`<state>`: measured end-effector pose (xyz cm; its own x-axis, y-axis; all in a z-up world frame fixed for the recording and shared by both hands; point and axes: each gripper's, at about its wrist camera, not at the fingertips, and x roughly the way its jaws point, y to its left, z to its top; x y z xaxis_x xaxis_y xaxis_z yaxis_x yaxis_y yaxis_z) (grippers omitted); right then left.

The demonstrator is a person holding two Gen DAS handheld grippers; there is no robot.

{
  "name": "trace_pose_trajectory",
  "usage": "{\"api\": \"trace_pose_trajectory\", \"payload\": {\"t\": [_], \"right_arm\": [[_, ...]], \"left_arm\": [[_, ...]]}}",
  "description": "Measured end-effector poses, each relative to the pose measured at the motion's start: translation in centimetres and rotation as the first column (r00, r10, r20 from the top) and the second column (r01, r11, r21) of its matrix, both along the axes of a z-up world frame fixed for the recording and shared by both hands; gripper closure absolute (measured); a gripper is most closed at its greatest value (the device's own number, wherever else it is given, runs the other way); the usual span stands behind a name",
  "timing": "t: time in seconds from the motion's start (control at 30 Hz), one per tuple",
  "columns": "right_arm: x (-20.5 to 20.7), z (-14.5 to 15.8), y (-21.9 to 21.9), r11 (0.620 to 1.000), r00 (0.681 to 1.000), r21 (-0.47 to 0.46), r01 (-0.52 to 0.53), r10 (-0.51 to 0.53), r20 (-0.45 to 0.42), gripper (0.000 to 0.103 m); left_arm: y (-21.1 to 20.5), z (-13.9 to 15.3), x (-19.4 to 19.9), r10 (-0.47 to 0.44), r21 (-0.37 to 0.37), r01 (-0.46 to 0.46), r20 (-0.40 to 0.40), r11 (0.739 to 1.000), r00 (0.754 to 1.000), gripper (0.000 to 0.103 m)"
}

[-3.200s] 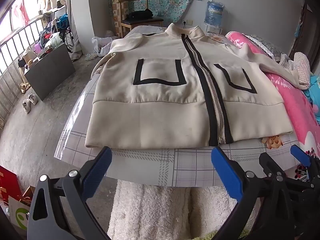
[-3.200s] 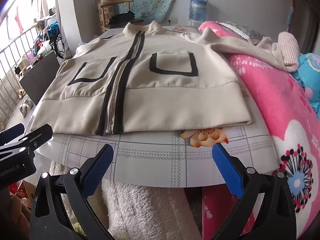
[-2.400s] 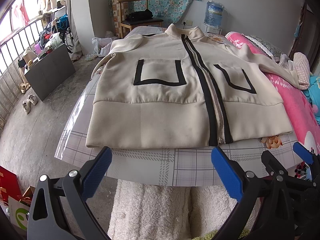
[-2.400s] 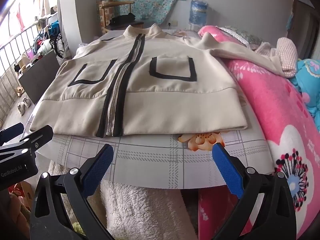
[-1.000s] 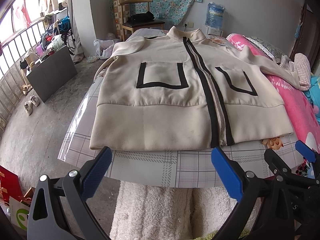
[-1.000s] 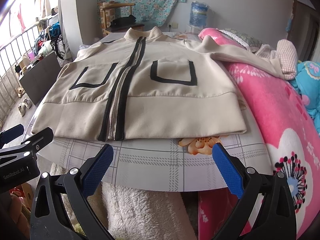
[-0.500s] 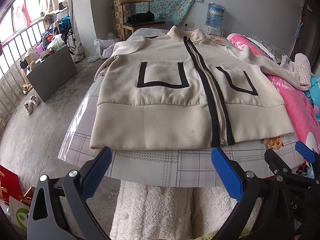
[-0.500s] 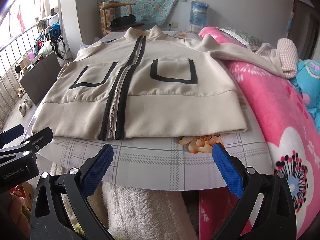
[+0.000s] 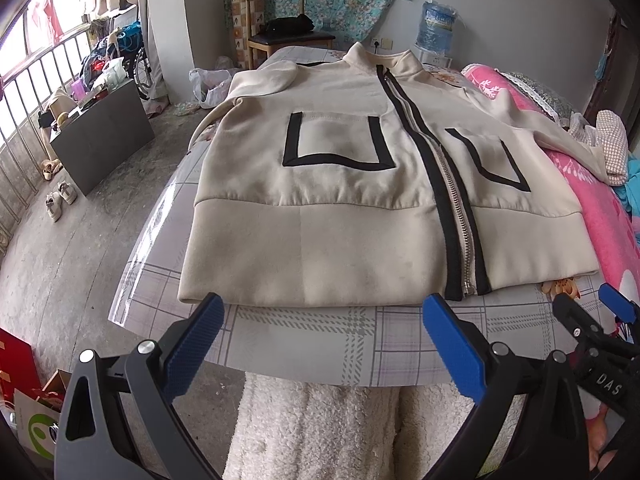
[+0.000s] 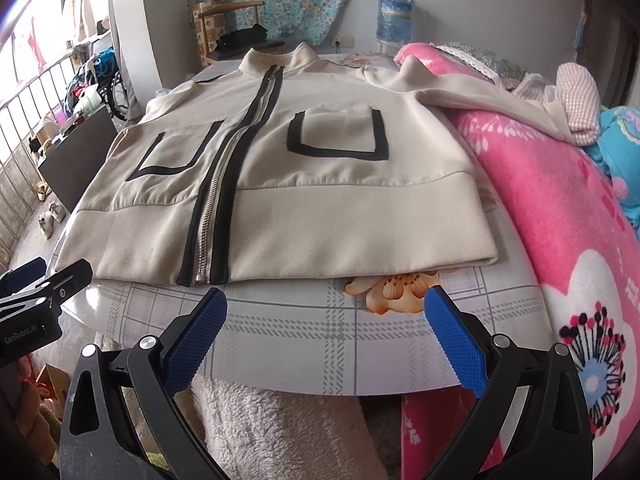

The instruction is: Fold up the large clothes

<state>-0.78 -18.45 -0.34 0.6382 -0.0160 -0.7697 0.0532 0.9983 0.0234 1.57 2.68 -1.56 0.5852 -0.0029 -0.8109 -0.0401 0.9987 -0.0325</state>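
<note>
Where the jacket [image 9: 340, 200] lies flat and zipped on the counter [image 9: 320, 340], its hem faces the cameras and its collar points to 12 o'clock. The cream body carries two black-edged pockets either side of the black-trimmed zipper [image 9: 452, 200]. One sleeve [image 10: 480, 96] runs out toward 2 o'clock onto the pink blanket [image 10: 560, 220], which borders the counter at 3 o'clock. The left hand-held gripper [image 9: 320, 340] hovers just short of the hem at 6 o'clock, its blue pads spread wide with nothing between them. The right hand-held gripper [image 10: 326, 332] sits beside it, likewise spread and empty, near an orange flower print [image 10: 394, 290] on the counter's cover. At 12 o'clock stand a wooden chair [image 9: 280, 24] and a water bottle [image 9: 438, 28].
</note>
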Motion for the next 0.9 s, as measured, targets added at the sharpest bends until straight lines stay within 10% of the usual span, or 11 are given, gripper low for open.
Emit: {"api": "trace_pose_trajectory", "payload": {"t": [0.43, 0.67, 0.9], "right_arm": [[4.0, -1.4, -11.0, 0.982, 0.996, 0.168, 0.09, -0.089, -0.017, 0.009], [5.9, -2.0, -12.7, 0.986, 0.998, 0.156, 0.066, -0.068, 0.007, 0.027], [6.3, -2.3, -13.5, 0.979, 0.999, 0.201, 0.039, -0.036, -0.019, 0.063]], "left_arm": [[7.1, -2.3, 2.9, 0.034, -0.113, -0.031, 0.021, 0.993, 0.999, 0.005], [8.6, -3.3, 4.9, 0.089, -0.084, -0.085, 0.049, 0.993, 0.995, 0.007], [9.6, -3.9, 6.1, 0.138, -0.06, -0.136, 0.034, 0.989, 0.99, 0.033]]}}
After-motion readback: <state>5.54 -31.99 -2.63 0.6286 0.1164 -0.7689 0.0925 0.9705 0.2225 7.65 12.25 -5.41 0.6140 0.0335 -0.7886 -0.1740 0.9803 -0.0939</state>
